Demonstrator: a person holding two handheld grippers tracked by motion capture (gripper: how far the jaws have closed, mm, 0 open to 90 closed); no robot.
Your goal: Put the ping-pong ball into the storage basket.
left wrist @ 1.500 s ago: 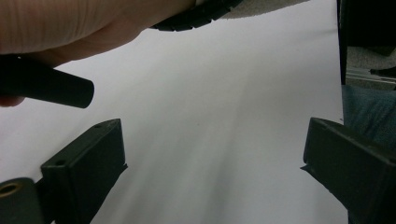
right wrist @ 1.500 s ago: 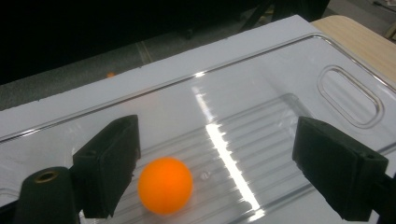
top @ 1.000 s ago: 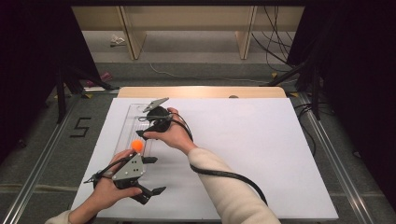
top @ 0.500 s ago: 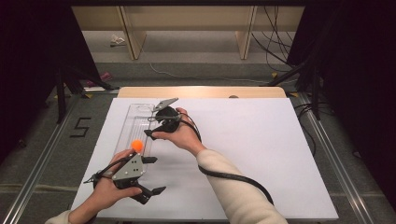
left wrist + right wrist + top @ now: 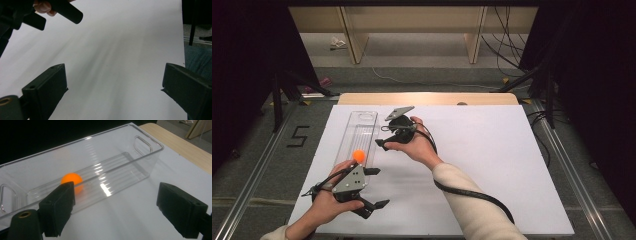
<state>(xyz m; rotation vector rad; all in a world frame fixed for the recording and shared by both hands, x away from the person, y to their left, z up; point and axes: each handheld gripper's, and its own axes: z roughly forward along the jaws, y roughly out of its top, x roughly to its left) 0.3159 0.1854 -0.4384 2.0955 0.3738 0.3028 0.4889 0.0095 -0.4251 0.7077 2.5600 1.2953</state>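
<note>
A clear plastic bin (image 5: 362, 121) lies lengthwise on the left of the white table top. An orange ball (image 5: 358, 155) rests inside it near its front end. In the right gripper view the ball (image 5: 71, 180) sits on the ribbed floor behind the bin's long wall (image 5: 117, 173). My right gripper (image 5: 383, 136) hovers just right of the bin, open and holding nothing, its jaws (image 5: 115, 207) facing the bin's side. My left gripper (image 5: 379, 187) is by the table's front left, open and holding nothing over bare white surface (image 5: 115, 82).
The white sheet (image 5: 492, 160) covers most of the table, and a wooden strip (image 5: 437, 98) shows along the far edge. In the left gripper view the right gripper's jaws and a fingertip (image 5: 45, 7) appear at top left. Metal rails and cables run along the floor beside the table.
My right gripper has drifted to the right, a little away from the bin. The ball, the bin and the left gripper have stayed where they were.
</note>
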